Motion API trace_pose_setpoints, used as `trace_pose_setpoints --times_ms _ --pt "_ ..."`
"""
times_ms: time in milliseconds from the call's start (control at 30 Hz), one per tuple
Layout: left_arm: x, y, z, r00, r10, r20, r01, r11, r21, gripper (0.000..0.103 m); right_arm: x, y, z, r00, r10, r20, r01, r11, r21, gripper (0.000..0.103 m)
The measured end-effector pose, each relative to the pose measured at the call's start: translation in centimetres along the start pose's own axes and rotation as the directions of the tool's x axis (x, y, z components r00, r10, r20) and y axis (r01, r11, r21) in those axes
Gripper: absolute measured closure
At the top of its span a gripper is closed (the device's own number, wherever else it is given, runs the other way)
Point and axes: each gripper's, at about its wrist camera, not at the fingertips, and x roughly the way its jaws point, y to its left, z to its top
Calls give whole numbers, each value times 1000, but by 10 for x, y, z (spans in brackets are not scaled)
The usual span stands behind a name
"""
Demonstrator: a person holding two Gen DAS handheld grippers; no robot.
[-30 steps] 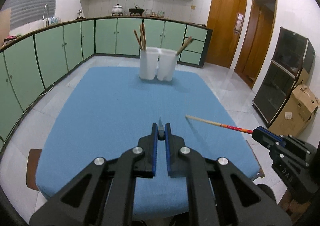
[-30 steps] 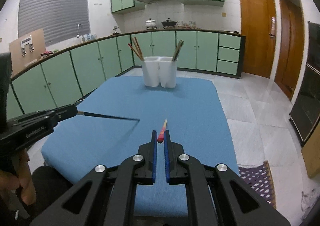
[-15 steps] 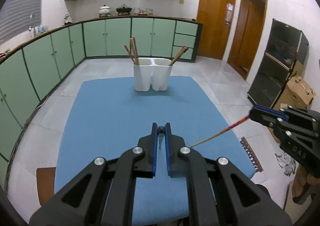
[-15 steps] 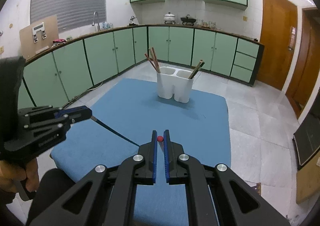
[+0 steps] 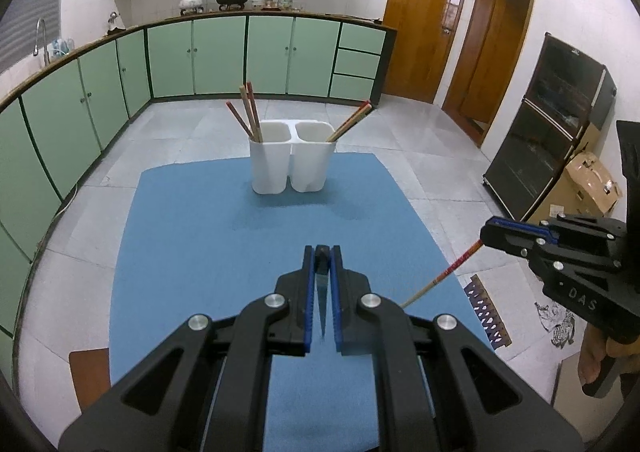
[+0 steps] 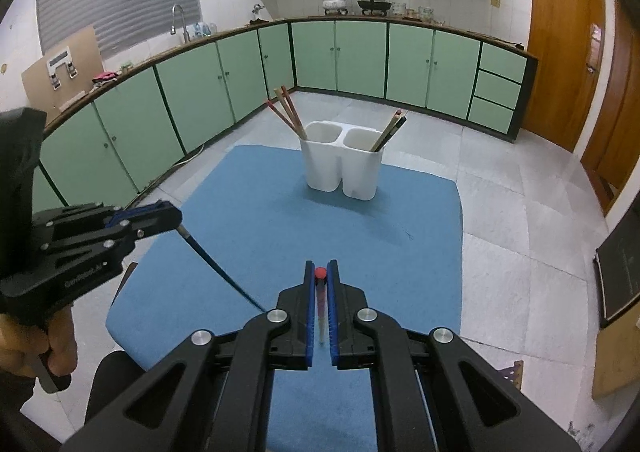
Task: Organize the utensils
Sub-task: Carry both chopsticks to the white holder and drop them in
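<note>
- Left wrist view: the left gripper (image 5: 322, 252) is pinched tight on one dark chopstick (image 5: 322, 292). The stick's thick end sits between the blue pads and its thin tip points back at the camera.
- At 3 o'clock the right gripper (image 5: 486, 234) is squeezed on one light chopstick (image 5: 440, 276) with a red end. The stick hangs over the cloth's edge, toward 8 o'clock from the gripper.
- At 12 o'clock one white holder (image 5: 291, 160) with two cups stands on the blue cloth (image 5: 180, 252). The left cup has three sticks (image 5: 248, 112). The right cup has two sticks (image 5: 350, 124), I think, leaning toward 2 o'clock.
- Right wrist view: the right gripper (image 6: 320, 272) is closed on the red-ended chopstick (image 6: 320, 302). Its round red end shows between the pads.
- At 9 o'clock the left gripper (image 6: 176, 218) grips the dark chopstick (image 6: 218, 270), which slants toward 5 o'clock over the cloth (image 6: 400, 252).
- The holder (image 6: 342, 168) stands at 12 o'clock, well apart from both grippers.
</note>
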Motion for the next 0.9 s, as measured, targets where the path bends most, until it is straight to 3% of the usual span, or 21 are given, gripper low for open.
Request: trace_pose_setpoints --times_ms 233,533,900 --pt "-16 -8 25 999 20 34 -21 999 39 97 -17 4 20 1000 -16 16 17 999 -35 98" --pt "-42 -14 93 990 60 126 -71 994 85 97 -47 10 89 998 -24 59 27 998 -50 98" --pt "-51 -15 170 973 78 216 -90 995 49 97 -52 16 172 994 -66 90 71 996 -59 98"
